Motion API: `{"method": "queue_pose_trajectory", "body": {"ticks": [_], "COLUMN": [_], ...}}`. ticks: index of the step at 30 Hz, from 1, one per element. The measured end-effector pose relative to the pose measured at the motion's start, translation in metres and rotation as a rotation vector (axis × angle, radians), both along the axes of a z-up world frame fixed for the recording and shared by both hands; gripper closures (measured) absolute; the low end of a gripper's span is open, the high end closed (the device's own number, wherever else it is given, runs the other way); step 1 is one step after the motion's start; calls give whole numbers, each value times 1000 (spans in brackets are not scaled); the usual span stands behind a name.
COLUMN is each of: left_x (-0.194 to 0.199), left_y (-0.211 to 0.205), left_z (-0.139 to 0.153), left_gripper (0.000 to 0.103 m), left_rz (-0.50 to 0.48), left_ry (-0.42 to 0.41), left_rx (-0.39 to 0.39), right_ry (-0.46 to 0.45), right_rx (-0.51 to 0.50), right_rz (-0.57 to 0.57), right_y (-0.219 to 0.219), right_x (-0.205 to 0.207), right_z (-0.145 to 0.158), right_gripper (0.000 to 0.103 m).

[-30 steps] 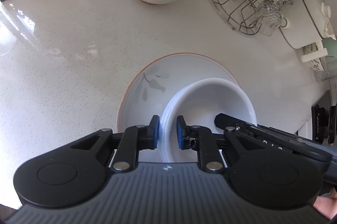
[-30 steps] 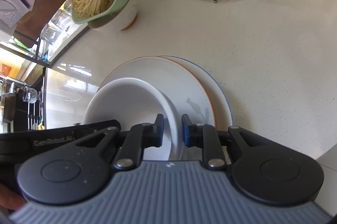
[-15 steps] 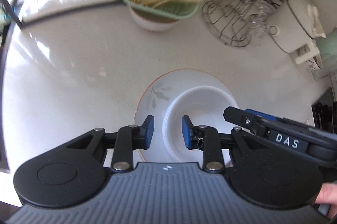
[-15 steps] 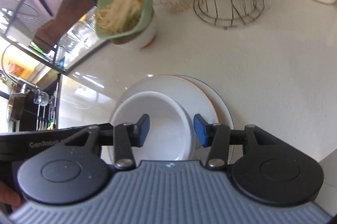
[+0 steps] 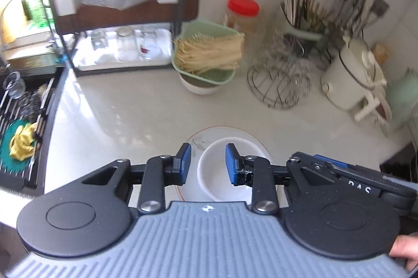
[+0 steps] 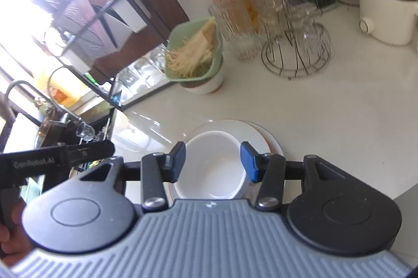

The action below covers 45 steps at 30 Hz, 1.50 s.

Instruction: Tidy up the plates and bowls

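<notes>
A white bowl (image 5: 219, 173) sits on an orange-rimmed plate (image 5: 201, 138) with a leaf print, on the white counter. In the right wrist view the bowl (image 6: 211, 168) rests on that plate (image 6: 230, 125), which lies on a blue-rimmed plate (image 6: 274, 144). My left gripper (image 5: 208, 163) is open and empty, raised above the bowl. My right gripper (image 6: 213, 160) is open and empty, also above the bowl. The right gripper's body (image 5: 347, 173) shows at the right of the left wrist view.
A green colander of noodles (image 5: 206, 56) sits on a bowl at the back. A wire glass rack (image 5: 279, 82), a red-lidded jar (image 5: 243, 14), a utensil holder (image 5: 303, 16) and a white pot (image 5: 355, 79) line the back right. A sink (image 5: 21, 126) lies left.
Both grippers let go of the bowl's rim, opened wider, and pulled up and back. The bowl stays on the stacked plates.
</notes>
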<state>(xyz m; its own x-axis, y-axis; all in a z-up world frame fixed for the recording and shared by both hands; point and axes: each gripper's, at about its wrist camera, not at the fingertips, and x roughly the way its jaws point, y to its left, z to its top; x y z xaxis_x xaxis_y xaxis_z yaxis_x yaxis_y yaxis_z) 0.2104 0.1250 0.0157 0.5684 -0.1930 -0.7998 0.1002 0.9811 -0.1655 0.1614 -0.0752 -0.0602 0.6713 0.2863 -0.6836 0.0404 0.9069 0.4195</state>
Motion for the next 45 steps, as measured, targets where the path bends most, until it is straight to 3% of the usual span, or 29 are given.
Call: {"method": "queue_pose_trajectory", "body": {"ticks": [5, 14, 21, 25, 34, 36, 38, 40, 43, 45], "left_x": [-33, -79, -105, -122, -167, -175, -184, -191, -199, -203], "left_y": [-5, -23, -24, -19, -11, -10, -8, -2, 5, 8], "left_z": [17, 42, 49, 49, 39, 36, 34, 33, 34, 35], "left_gripper": [70, 67, 49, 28, 9, 8, 6, 5, 4, 4], "left_rz": [69, 28, -16, 4, -35, -44, -57, -57, -42, -37], "left_ry": [-42, -124, -163, -174, -174, -168, -158, -166, -183, -186], "left_rx": [-12, 8, 0, -1, 14, 17, 35, 51, 63, 56], "right_ry": [-77, -235, -318, -356, -364, -378, -404, -407, -395, -380], "right_rx": [-35, -73, -128, -140, -157, -172, -213, -226, -226, -221], "right_rz": [51, 47, 32, 4, -3, -9, -47, -77, -65, -60], "right_y": [-11, -22, -15, -13, -2, -2, 0, 0, 5, 8], "right_x": [-20, -56, -86, -104, -146, -155, -165, -174, -184, -190], "right_z": [21, 67, 85, 86, 76, 76, 75, 74, 71, 67], "right_gripper": [53, 53, 53, 40, 41, 35, 14, 13, 0, 0]}}
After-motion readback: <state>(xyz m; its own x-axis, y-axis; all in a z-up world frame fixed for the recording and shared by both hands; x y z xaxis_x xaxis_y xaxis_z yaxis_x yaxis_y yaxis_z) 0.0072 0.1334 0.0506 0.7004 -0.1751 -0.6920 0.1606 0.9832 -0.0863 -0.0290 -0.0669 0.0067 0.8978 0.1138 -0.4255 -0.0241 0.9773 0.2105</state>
